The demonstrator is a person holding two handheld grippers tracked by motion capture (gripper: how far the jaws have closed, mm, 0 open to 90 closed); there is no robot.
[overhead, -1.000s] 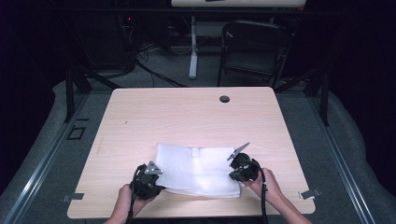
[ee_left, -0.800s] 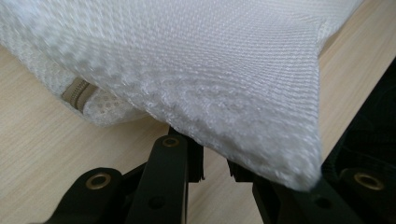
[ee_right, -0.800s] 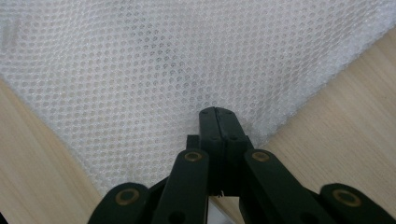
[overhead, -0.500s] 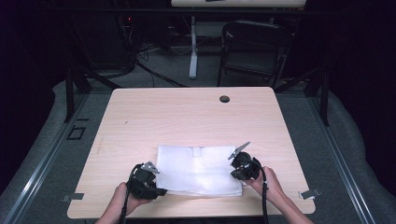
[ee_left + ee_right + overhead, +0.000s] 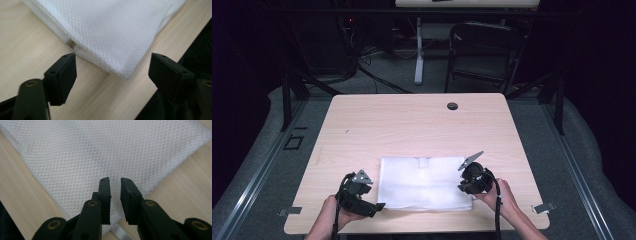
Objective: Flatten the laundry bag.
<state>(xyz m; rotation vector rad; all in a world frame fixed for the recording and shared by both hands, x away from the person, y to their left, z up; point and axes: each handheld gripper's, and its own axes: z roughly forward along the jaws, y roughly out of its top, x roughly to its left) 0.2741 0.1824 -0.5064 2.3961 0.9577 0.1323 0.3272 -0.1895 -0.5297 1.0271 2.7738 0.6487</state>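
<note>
place: lab/studio | cues: black curtains (image 5: 242,60), floor cables (image 5: 377,75), metal frame (image 5: 292,95), bare table (image 5: 412,125)

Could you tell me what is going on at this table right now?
A person holding a gripper in each hand is working on a folded white mesh cloth lying on the wooden table. The left gripper has just been opening, its jaws wide apart just off the cloth's near corner, nothing between them. The right gripper sits over the cloth's other side, jaws just starting to part, a narrow gap showing.
</note>
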